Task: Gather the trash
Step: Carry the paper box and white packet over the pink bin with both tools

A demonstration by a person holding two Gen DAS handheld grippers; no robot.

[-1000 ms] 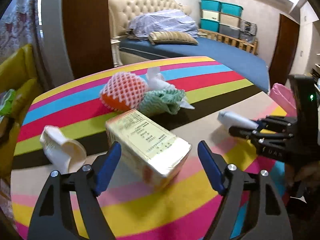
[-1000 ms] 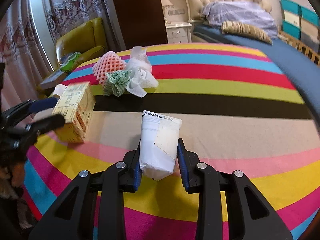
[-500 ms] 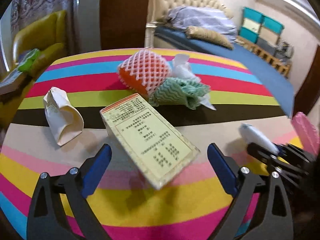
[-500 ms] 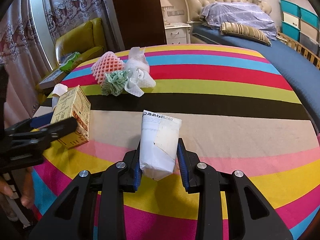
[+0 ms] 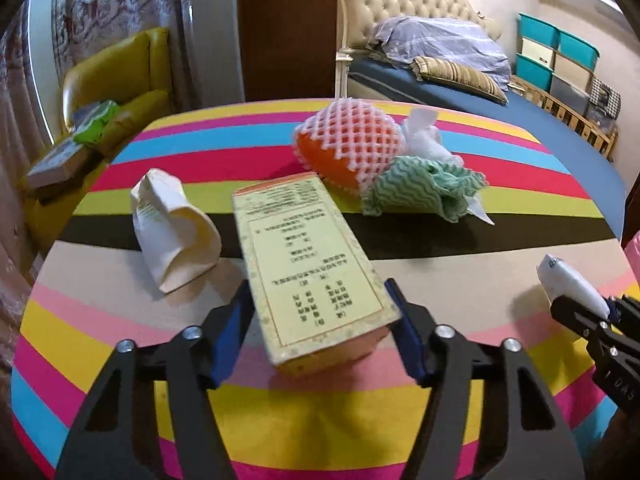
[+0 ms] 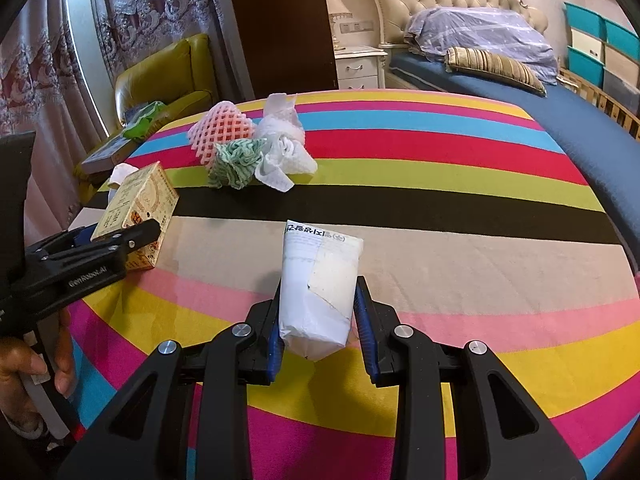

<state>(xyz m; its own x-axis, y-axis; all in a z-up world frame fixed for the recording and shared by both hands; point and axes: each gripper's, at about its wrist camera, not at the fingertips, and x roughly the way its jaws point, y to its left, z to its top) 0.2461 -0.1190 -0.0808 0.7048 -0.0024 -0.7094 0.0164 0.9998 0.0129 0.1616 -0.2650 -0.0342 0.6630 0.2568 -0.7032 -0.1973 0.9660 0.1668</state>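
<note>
A yellow printed box (image 5: 304,264) lies on the striped tablecloth (image 5: 320,420), between the blue pads of my left gripper (image 5: 316,292). The jaws are closing, and both pads touch the box's sides. From the right wrist view the same box (image 6: 136,196) sits at the table's left edge inside the left gripper (image 6: 120,236). My right gripper (image 6: 319,292) is shut on a white paper packet (image 6: 320,280), held just above the cloth. A crumpled white paper cup (image 5: 172,232) lies left of the box. Behind it are a foam-netted orange (image 5: 348,140), a green cloth (image 5: 420,188) and white tissue (image 5: 424,140).
A yellow armchair (image 5: 116,80) with papers stands beyond the table's left edge. A bed (image 5: 460,92) and stacked storage boxes (image 5: 560,56) lie behind. Something pink (image 5: 634,252) shows at the right rim. A person's hand (image 6: 40,364) grips the left handle.
The left gripper's jaws went wide and then narrowed onto the box's sides, and its view swung and rolled so the box now lies lengthwise between the pads. The right gripper stayed still.
</note>
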